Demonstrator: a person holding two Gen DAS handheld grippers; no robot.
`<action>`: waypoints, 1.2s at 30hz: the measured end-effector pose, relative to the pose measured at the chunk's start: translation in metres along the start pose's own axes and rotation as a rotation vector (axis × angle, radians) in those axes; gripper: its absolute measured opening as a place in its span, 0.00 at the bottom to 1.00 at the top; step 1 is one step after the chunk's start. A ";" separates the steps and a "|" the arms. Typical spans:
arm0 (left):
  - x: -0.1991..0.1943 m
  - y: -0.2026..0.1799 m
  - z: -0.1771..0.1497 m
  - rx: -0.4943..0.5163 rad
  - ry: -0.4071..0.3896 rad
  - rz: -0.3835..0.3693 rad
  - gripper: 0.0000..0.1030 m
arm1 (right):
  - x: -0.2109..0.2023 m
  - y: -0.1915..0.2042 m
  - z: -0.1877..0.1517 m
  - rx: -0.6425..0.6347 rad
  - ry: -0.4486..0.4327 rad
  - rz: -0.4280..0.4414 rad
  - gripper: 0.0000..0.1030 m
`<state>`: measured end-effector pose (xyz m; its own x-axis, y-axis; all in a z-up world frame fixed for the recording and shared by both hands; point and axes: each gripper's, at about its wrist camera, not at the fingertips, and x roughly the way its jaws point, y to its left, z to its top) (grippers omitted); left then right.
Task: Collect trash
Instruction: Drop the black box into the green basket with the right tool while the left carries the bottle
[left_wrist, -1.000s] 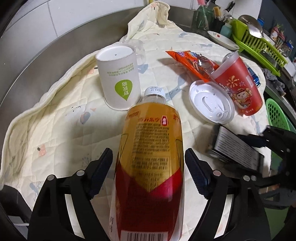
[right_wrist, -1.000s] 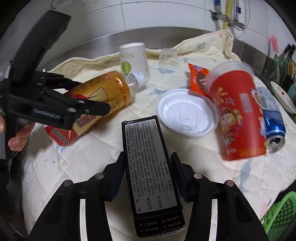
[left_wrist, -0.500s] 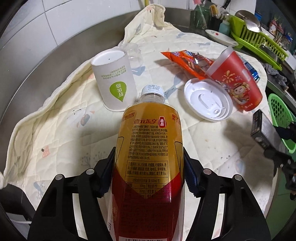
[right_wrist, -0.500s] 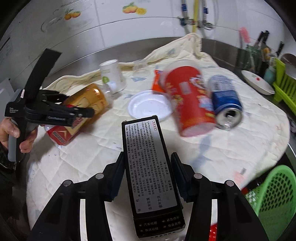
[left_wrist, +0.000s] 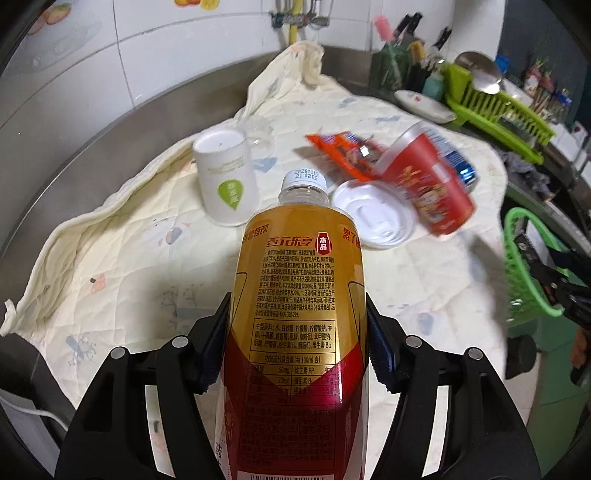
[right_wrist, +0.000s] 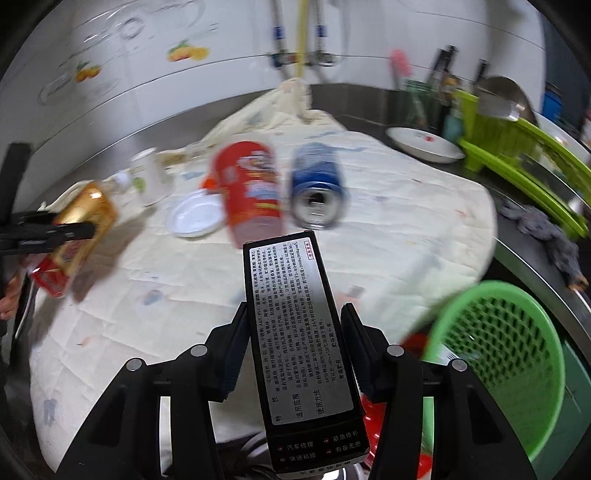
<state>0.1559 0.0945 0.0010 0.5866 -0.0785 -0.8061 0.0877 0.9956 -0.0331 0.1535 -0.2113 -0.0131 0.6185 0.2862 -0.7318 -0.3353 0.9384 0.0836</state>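
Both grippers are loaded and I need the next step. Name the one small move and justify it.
Probably carry the black box on over the green basket and release it: the right gripper grips the box, and the basket's open mouth lies just beside it, lower right.

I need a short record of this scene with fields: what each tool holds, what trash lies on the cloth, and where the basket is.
left tool: shut on bottle
right tool: shut on black box
on cloth: white cup, lid, red cup, blue can, snack wrapper
green basket: beside the cloth's edge, right of the black box
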 end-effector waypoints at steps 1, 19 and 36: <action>-0.005 -0.003 0.000 0.007 -0.010 -0.004 0.62 | -0.004 -0.012 -0.003 0.024 -0.001 -0.021 0.47; -0.022 -0.136 0.036 0.198 -0.092 -0.222 0.62 | -0.037 -0.180 -0.064 0.346 0.055 -0.319 0.47; 0.006 -0.273 0.054 0.345 -0.049 -0.371 0.62 | -0.028 -0.222 -0.084 0.399 0.090 -0.383 0.47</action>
<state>0.1792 -0.1802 0.0372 0.5017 -0.4340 -0.7483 0.5534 0.8259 -0.1080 0.1505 -0.4436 -0.0682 0.5742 -0.0906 -0.8137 0.2072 0.9776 0.0374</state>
